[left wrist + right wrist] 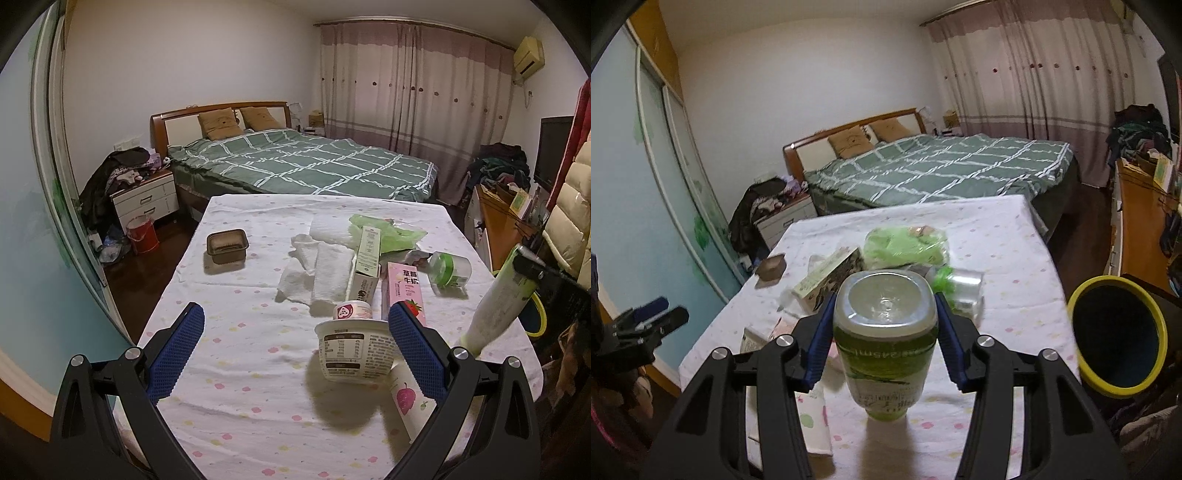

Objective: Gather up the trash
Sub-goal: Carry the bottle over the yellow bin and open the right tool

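My right gripper (884,336) is shut on a green tea bottle (886,347), held bottom-forward above the table; the bottle also shows in the left wrist view (495,299). A yellow-rimmed bin (1119,332) stands to the right of the table. My left gripper (295,350) is open above the table, its right finger beside an upturned white yogurt cup (356,349). A pink strawberry milk carton (404,291), a tall white-green carton (365,266), a small green-lidded jar (450,269), crumpled white tissues (317,273) and a green plastic bag (388,232) lie beyond.
A brown foil tray (226,245) sits at the table's left. The table (240,369) has a floral cloth. A bed (303,162) lies behind, a nightstand (146,199) and red bucket (142,234) at left, a desk (1141,229) at right.
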The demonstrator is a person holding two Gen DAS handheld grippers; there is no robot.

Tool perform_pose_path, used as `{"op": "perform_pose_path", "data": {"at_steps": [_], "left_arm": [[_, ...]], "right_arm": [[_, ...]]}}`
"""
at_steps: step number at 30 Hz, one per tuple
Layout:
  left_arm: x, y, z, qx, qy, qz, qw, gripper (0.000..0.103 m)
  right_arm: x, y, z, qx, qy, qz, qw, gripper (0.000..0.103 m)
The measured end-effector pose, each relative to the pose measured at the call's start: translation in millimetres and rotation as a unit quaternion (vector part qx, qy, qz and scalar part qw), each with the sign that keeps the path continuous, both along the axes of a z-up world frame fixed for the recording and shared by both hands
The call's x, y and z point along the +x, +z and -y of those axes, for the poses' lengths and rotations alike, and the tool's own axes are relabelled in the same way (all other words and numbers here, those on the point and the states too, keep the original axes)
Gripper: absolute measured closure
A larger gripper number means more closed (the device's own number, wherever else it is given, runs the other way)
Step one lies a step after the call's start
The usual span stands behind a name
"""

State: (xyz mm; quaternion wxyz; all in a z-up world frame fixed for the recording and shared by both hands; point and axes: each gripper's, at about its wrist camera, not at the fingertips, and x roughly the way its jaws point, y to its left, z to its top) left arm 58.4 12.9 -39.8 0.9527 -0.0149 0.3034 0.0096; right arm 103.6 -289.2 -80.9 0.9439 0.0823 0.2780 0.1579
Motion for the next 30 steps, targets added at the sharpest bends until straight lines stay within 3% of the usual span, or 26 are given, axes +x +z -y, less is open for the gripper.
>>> {"op": "perform_pose_path", "data": {"at_steps": [7,11,15,21,27,30], "left_arm": [[2.5,-0.4,7.9,0.002,-0.011,-0.004,0.9999,0.005],[4.1,-2.1,11.7,0.0,-0.017,-0.008,0.9998,0.005],[8.2,-5.8,19.0,0.005,-0.024,-0.016,0.9996,0.005],[15.4,-10.7,28.1,0.005,-0.031,-0.025,0.9992,0.005],[22.4,-22.1,37.1,0.006,-0.043,-0.044,0.9981,0.005],[27.0,-29.8,41.0,0.006,-0.05,-0.057,0.9971,0.005]], "right_arm": [[3.1,21.0,60.1,0.007,-0.087,0.038,0.995,0.054],[13.2,21.9,108.2,-0.017,-0.174,0.043,0.984,0.054],[28.3,2.6,155.7,-0.036,-0.25,0.025,0.967,0.054],[59.7,-48.9,206.9,-0.056,-0.303,-0.05,0.95,0.053],[89.5,-122.3,226.4,-0.081,-0.323,-0.153,0.931,0.053],[95.1,-143.1,229.9,-0.082,-0.324,-0.181,0.925,0.053]]}}
